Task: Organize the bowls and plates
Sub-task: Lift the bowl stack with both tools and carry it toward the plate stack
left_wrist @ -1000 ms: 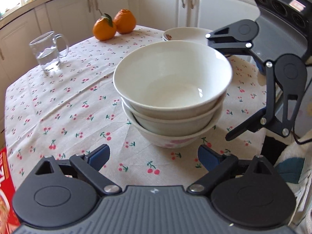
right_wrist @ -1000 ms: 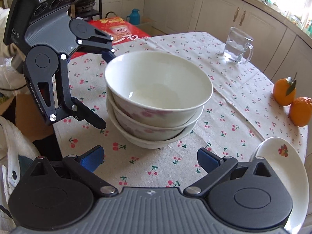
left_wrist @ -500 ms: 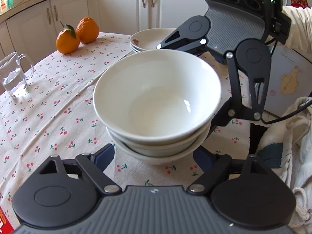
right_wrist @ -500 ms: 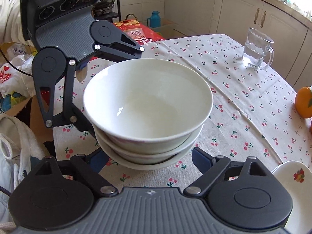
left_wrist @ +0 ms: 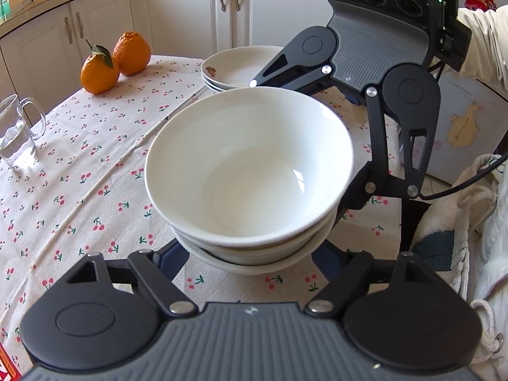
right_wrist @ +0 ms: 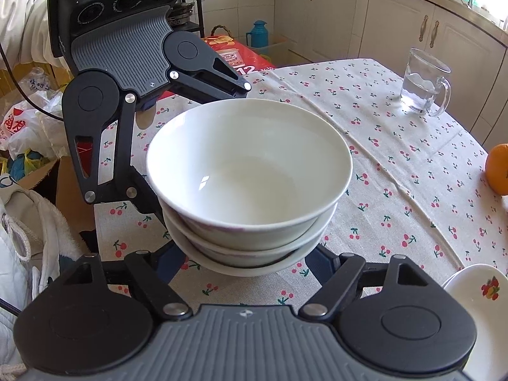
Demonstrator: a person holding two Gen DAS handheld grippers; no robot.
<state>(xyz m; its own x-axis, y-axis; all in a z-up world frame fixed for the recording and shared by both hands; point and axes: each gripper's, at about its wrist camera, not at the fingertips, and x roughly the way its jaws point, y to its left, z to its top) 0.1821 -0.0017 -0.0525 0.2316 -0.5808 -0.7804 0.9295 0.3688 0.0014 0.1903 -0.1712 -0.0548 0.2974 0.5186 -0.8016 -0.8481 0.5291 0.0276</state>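
Observation:
A stack of three white bowls [left_wrist: 250, 177] stands on the cherry-print tablecloth [left_wrist: 79, 171], also seen in the right wrist view [right_wrist: 250, 177]. My left gripper [left_wrist: 250, 260] is open, its fingers spread around the near base of the stack. My right gripper [right_wrist: 246, 263] is open too, fingers spread around the stack from the opposite side. Each gripper shows in the other's view, behind the bowls. A stack of white plates [left_wrist: 236, 70] sits at the table's far end, and its rim shows in the right wrist view [right_wrist: 476, 289].
Two oranges [left_wrist: 114, 57] lie near the plates. A glass mug of water [left_wrist: 17, 139] stands at the table's left edge, also in the right wrist view [right_wrist: 424, 82]. A red box [right_wrist: 241, 60] and bags lie beyond the table. White cabinets stand behind.
Both grippers have moved in closer to the bowl stack from opposite sides, so their fingers now flank its base. The bowls have not moved on the cloth.

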